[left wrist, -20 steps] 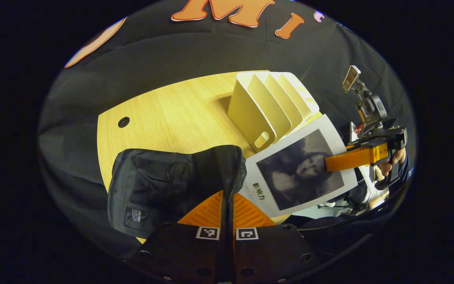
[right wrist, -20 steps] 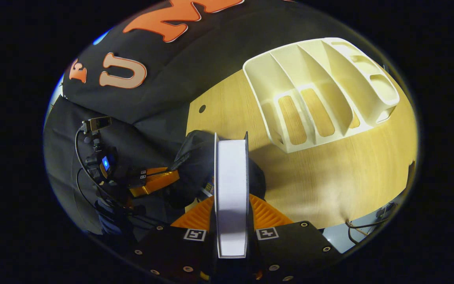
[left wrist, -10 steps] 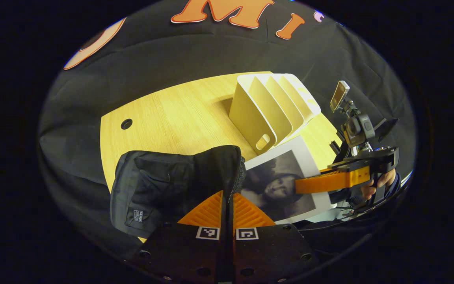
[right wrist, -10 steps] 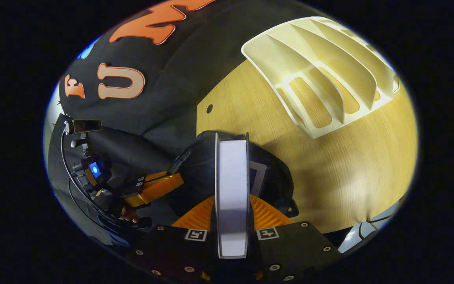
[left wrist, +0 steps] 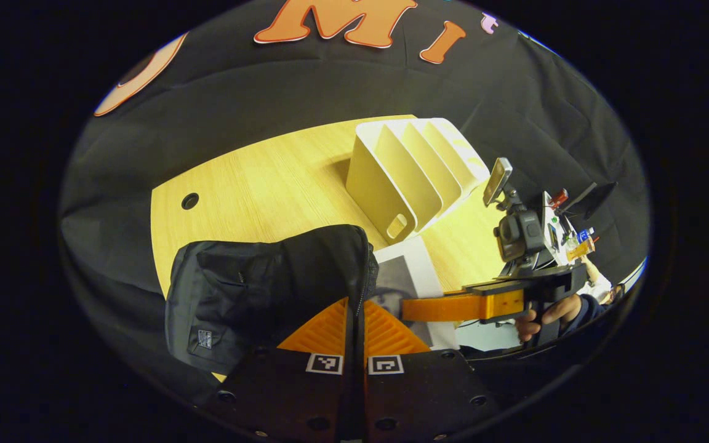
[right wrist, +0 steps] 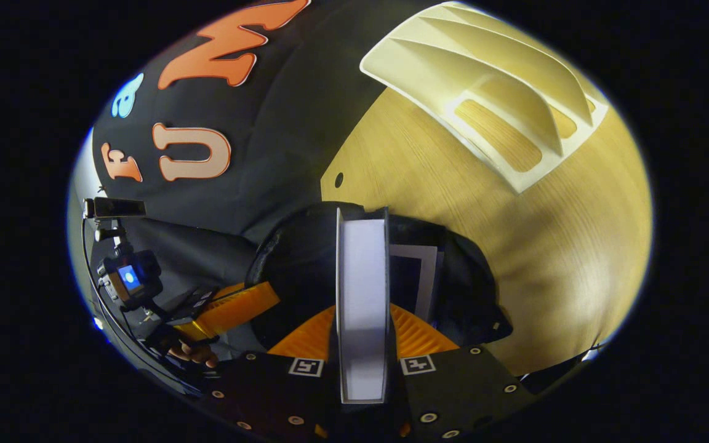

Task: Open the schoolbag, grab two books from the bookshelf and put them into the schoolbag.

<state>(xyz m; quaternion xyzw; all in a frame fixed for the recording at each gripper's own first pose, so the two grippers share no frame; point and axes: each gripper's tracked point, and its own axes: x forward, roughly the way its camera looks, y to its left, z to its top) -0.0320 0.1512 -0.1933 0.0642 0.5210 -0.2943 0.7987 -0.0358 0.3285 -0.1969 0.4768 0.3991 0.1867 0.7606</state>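
book: clamped edge-on between the right gripper's two fingers, so in the right gripper view you're looking straight down its page block. Long axis runs away from the camera, far end pointing down into the open mouth of the schoolbag. In the left gripper view the same book shows its pale cover with a dark picture, partly tucked behind the bag's edge.

other book: a second one sits inside the bag already, just right of the held one, standing roughly upright.

schoolbag: black, on the near-left part of the wooden table, mouth open. Left gripper has its fingers pinched narrow on the zipper edge of the schoolbag, holding that flap up.

right hand: seen from the left gripper view, the right gripper reaches in roughly level from the right, fingers pointing at the bag, with a hand wrapped around the handle below.

left hand: in the right gripper view, the left gripper comes in from the lower left, angled up toward the bag; fingertips of the hand peek out under it.

bookshelf: cream divider rack, farther back on the table, well apart from the bag, slots look bare.
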